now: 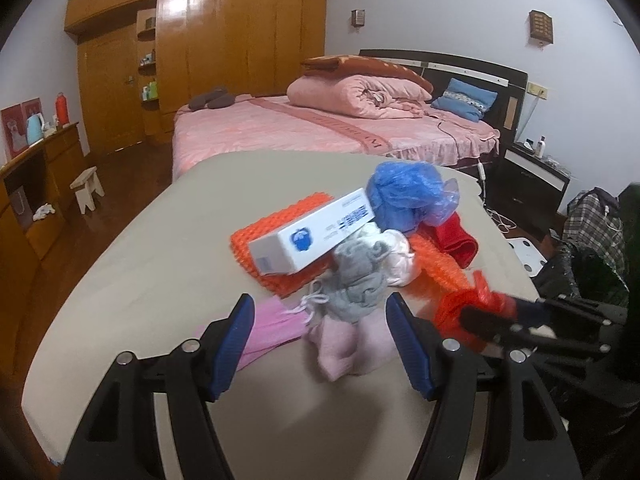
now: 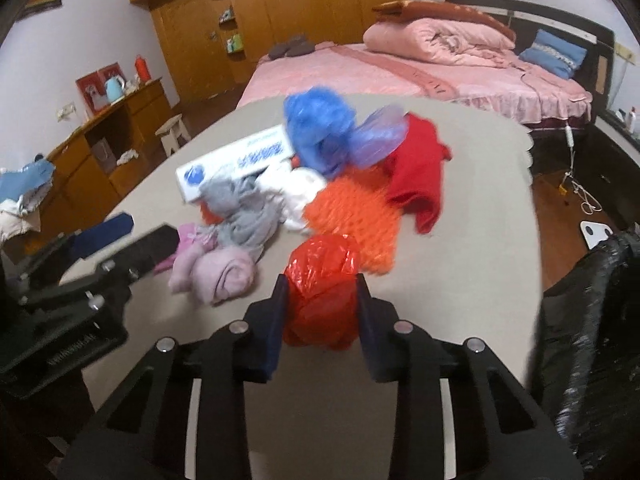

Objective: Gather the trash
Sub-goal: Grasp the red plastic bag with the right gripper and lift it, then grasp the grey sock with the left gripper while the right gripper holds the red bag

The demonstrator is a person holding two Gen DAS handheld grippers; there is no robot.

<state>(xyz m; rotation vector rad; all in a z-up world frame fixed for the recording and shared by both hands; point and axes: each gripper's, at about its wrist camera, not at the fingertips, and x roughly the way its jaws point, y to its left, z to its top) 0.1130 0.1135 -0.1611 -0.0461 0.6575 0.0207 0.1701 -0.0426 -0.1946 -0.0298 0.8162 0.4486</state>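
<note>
A heap lies on the beige table (image 1: 140,264): a white box (image 1: 312,232), orange foam netting (image 1: 276,240), a blue plastic bag (image 1: 404,196), a red cloth (image 1: 456,240), grey cloth (image 1: 356,280) and pink cloth (image 1: 340,344). My left gripper (image 1: 320,312) is open, its fingers either side of the pink and grey cloth. My right gripper (image 2: 320,292) is shut on a crumpled red plastic bag (image 2: 320,296), held just above the table near the heap. It shows at the right of the left wrist view (image 1: 472,308).
A black trash bag (image 2: 592,320) hangs open off the table's right edge. A pink bed (image 1: 320,128) stands beyond the table. A wooden wardrobe (image 1: 224,48) and a sideboard (image 1: 36,184) line the left. A small stool (image 1: 86,188) stands on the floor.
</note>
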